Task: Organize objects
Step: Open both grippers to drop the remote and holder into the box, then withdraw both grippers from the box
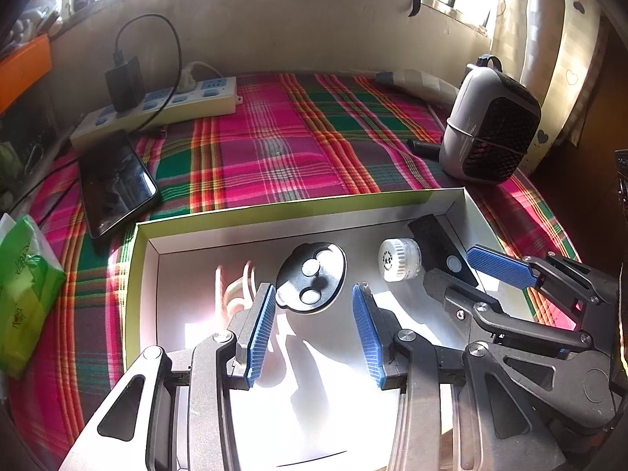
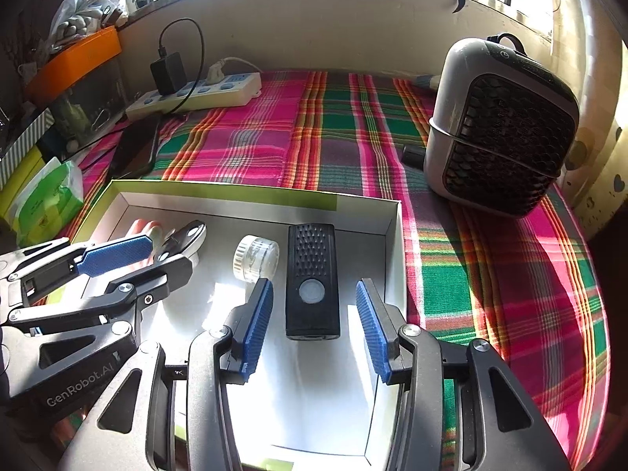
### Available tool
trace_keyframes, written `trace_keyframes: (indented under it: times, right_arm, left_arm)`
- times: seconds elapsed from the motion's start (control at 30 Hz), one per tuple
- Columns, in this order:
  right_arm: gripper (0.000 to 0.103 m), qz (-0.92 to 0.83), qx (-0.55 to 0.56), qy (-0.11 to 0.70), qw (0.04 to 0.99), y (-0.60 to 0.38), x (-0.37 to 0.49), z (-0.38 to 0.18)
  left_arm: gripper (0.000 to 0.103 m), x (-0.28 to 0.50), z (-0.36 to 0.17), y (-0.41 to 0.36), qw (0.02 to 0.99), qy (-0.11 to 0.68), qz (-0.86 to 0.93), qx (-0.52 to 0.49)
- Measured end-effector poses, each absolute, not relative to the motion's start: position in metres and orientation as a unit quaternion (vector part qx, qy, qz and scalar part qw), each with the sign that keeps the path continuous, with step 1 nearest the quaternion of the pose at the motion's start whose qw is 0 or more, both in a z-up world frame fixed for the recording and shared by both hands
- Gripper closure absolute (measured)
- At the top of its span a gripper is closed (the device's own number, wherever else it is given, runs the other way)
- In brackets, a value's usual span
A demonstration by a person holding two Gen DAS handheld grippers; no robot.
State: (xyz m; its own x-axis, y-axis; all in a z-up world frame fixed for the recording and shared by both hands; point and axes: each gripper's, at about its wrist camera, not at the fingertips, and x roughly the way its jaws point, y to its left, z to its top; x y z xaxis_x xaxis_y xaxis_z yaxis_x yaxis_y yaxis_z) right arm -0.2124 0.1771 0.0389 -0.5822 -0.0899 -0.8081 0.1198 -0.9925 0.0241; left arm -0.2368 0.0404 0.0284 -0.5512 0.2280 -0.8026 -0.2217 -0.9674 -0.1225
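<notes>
A shallow white box point(image 1: 298, 212) point(image 2: 235, 200) lies on the plaid cloth. In it are a black round part with two white discs point(image 1: 312, 278), a small white and clear jar point(image 1: 400, 259) point(image 2: 256, 256), a black rectangular device with a round button point(image 1: 439, 251) point(image 2: 313, 280) and a pale looped cord point(image 1: 235, 282). My left gripper point(image 1: 314, 327) is open and empty over the box, just short of the round part. My right gripper point(image 2: 314, 324) is open and empty, its blue pads either side of the black device's near end.
A phone point(image 1: 115, 180) and a power strip point(image 1: 157, 108) with a charger lie at the back left. A green tissue pack point(image 1: 23, 294) sits left of the box. A grey mini fan point(image 2: 498, 125) stands right, with a small black item point(image 2: 412, 154) beside it.
</notes>
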Motion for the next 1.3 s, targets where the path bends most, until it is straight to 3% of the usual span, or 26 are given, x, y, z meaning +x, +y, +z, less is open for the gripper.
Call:
trace_keyframes:
  times: [1.3]
  right_arm:
    - [0.057, -0.913, 0.401, -0.016, 0.073, 0.172, -0.113, 0.064]
  left_arm:
    - [0.064, -0.135, 0.050, 0.004, 0.120, -0.019, 0.901, -0.416]
